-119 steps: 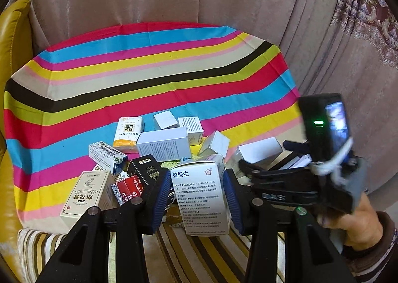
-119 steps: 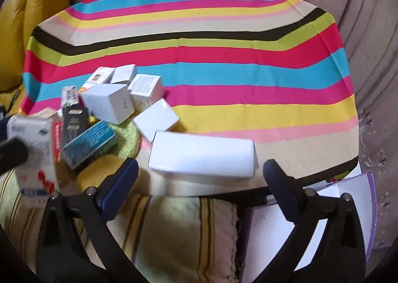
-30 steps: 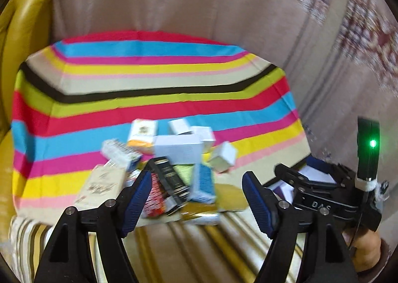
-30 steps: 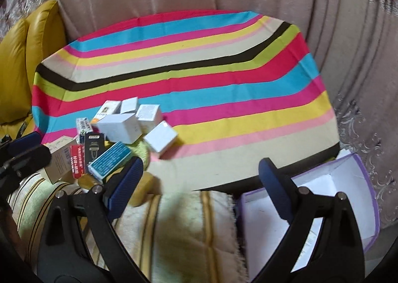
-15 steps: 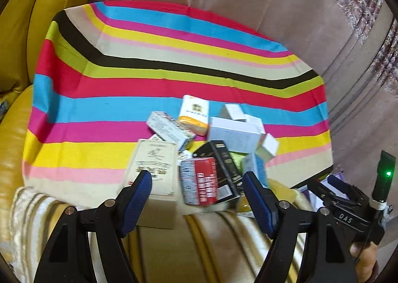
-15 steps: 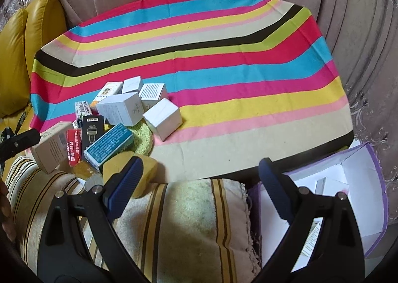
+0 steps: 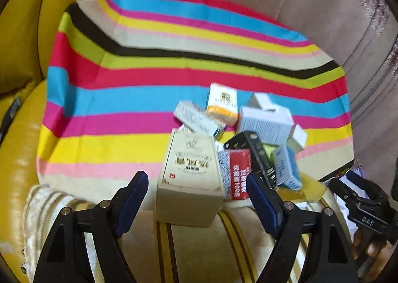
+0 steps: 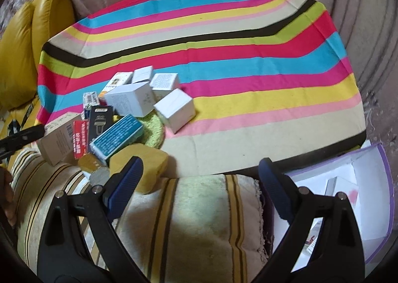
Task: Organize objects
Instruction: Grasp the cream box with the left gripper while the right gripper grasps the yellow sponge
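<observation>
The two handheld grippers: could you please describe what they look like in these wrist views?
The left gripper and the right gripper look alike: two black plastic arms with triangular cut-outs and silver rivets, each ending in a dark blue ribbed pad. Seen from the left wrist view, the right gripper's black body carries pale lettering. No sleeve shows clearly.

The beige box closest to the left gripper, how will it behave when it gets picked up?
The beige box is cardboard with flat sides, so it is probably light and stiff but crushable. It overhangs the striped cloth, so a nudge might tip it. The left gripper is open around it.
</observation>
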A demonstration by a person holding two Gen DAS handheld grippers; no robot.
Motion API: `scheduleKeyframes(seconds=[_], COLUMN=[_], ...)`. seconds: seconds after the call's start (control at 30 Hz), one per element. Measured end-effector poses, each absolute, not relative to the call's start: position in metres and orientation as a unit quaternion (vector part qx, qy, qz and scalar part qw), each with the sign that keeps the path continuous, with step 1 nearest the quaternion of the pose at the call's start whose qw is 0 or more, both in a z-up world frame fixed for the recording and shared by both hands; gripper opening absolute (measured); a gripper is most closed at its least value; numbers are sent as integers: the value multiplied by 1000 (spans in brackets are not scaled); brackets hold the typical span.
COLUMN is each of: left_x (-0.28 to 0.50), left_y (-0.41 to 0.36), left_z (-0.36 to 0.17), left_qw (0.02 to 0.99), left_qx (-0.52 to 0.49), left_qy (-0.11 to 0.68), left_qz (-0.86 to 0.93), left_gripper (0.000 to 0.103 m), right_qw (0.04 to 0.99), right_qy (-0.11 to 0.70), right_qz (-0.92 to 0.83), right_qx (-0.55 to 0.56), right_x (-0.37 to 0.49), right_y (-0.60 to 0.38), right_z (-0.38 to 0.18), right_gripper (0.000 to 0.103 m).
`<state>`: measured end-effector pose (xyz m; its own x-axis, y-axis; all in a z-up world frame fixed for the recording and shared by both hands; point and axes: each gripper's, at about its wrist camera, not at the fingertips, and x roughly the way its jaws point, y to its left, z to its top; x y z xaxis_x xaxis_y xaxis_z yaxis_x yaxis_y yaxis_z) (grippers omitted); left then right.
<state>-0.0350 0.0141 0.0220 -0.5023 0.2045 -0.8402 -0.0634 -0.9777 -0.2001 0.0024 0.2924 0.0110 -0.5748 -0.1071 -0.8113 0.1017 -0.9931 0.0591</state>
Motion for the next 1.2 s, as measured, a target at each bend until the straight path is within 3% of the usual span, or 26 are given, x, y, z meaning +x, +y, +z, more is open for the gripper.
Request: scheduleKeyframes(seconds=[0.1, 0.13, 0.2, 0.67, 0.77, 0.83, 0.97, 1.2], left_x=[-35, -35, -35, -29, -28, -27, -26, -22], left_y=[17, 19, 23, 21, 21, 22, 23, 23], left_z=[19, 17, 12, 9, 10, 11, 13, 20], left_qw=[78, 76, 79, 85, 86, 88, 91, 80], left_qx=[-491, -489, -495, -479, -473, -471, -467, -453], left_qy=[-65, -59, -52, -53, -53, -52, -48, -42], left_qz=[865, 867, 864, 872, 875, 876, 878, 887], left_gripper=[79, 69, 57, 53, 52, 52, 52, 52], right_qw=[78, 83, 95, 81, 80, 86, 98, 108], right_qy=[19, 24, 23, -21, -37, -32, -14, -8], right_qz=[-884, -883, -877, -856, -853, -849, -842, -851], right_qx=[461, 462, 471, 510, 514, 521, 530, 515], right_x=[3, 3, 1, -18, -16, -17, -19, -13], right_y=[278, 274, 267, 251, 258, 255, 246, 244], right_z=[11, 11, 10, -6, -9, -12, -19, -15], right_gripper=[95, 95, 95, 95, 87, 72, 55, 52])
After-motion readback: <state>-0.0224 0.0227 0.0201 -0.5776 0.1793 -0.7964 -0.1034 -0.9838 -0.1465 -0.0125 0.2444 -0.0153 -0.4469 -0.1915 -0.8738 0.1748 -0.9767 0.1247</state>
